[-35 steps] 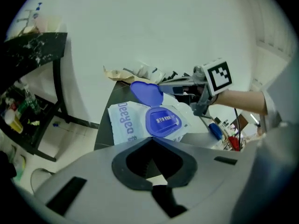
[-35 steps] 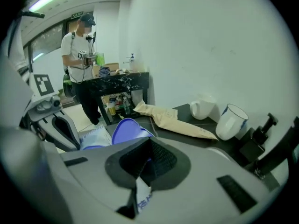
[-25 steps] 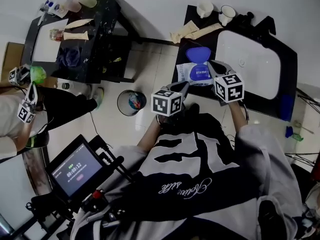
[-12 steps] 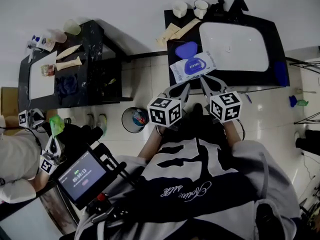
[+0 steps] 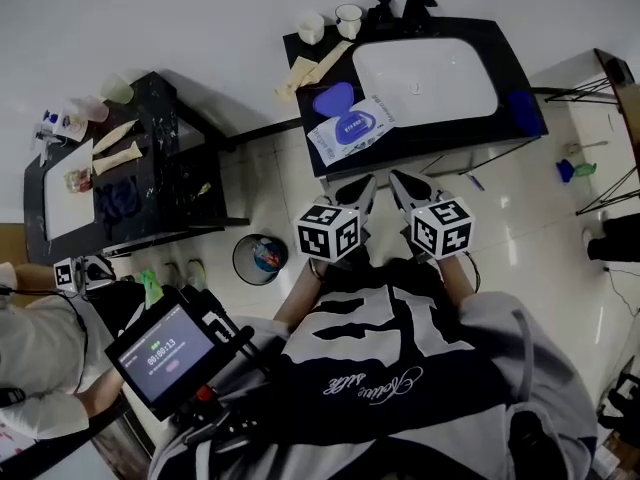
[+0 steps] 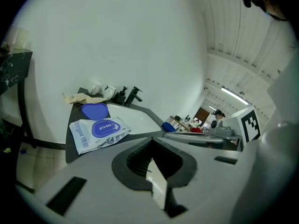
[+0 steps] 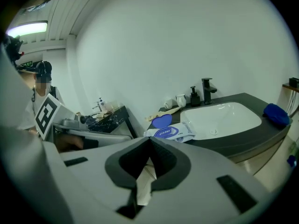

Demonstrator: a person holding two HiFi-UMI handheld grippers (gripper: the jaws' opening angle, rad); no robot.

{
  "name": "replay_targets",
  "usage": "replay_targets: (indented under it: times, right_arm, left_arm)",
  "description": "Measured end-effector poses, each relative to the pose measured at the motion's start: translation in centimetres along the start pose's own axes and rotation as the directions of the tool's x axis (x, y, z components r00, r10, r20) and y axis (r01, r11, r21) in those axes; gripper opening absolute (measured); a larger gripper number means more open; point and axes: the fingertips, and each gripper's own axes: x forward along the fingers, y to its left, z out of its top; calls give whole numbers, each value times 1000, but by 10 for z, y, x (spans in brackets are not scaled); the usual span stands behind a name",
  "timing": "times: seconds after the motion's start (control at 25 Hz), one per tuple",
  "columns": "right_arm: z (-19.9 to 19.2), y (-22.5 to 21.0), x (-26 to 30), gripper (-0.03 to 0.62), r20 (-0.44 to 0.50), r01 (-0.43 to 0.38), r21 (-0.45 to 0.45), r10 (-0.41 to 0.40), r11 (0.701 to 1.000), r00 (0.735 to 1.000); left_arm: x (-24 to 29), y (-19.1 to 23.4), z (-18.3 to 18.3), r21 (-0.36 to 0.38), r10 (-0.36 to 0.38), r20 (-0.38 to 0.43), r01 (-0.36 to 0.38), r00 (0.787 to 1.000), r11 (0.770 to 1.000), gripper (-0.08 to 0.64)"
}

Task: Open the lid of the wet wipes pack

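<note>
The wet wipes pack point(image 5: 348, 129) lies flat on the left end of the black counter point(image 5: 420, 133), white with a blue oval lid point(image 5: 353, 125) on top. A blue heart-shaped piece point(image 5: 333, 98) rests against its far edge; whether it is joined to the pack I cannot tell. In the left gripper view the pack point(image 6: 97, 131) is low left; in the right gripper view the pack point(image 7: 172, 132) is centre. My left gripper point(image 5: 358, 190) and right gripper point(image 5: 402, 184) hover side by side over the floor, short of the counter's front edge, both shut and empty point(image 6: 152, 141) point(image 7: 149, 139).
A white basin point(image 5: 425, 76) with a black tap point(image 5: 416, 1) fills the counter's middle. Two cups point(image 5: 311, 26) and a beige cloth point(image 5: 305, 67) sit at its back left, a blue item point(image 5: 526, 112) at its right. A bin point(image 5: 258, 258) stands on the floor, a second black table point(image 5: 150, 168) left.
Both grippers have drawn back from the pack toward my body; a second ago their tips were at its near and right edges. The pack has stayed in place on the counter.
</note>
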Motion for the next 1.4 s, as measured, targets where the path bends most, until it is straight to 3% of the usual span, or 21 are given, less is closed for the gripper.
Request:
replay_targets:
  times: [0.2,0.44,0.56,0.8,0.96,1.2,1.4]
  right_arm:
    - [-5,-7,-28,-2,15,-1,-3,1,1000,1000]
    - [-40,-15,-94,-2,21,-59,-63,60,996,998]
    - [-50,-8,-105,-2,-5,-99,-75,99,992,995]
    - [-88,-5,-167,-2,-13,-161,-85,161,983,987]
    - [-107,1,-192,-2,-5,-193,-66,193,979,981]
    - [-113,22,-195,-2,-5,-237,-88,238,967,971]
    - [-102,41,-217,-2,39,-229,-132,236,964,971]
  left_arm:
    - [2,-22,-4,4,24,31,-24,999,1000,-2]
    - [1,-84,-36,-7,83,82,-83,993,997,-2]
    - [-5,-94,-47,-33,122,96,-120,988,992,-2]
    - [-21,-147,-106,-117,194,104,-181,976,976,-2]
    - [-34,-176,-134,-116,214,82,-204,973,972,-2]
    - [-46,-174,-131,-93,257,114,-248,960,964,-2]
    - [-67,-188,-121,-59,294,177,-288,939,956,-2]
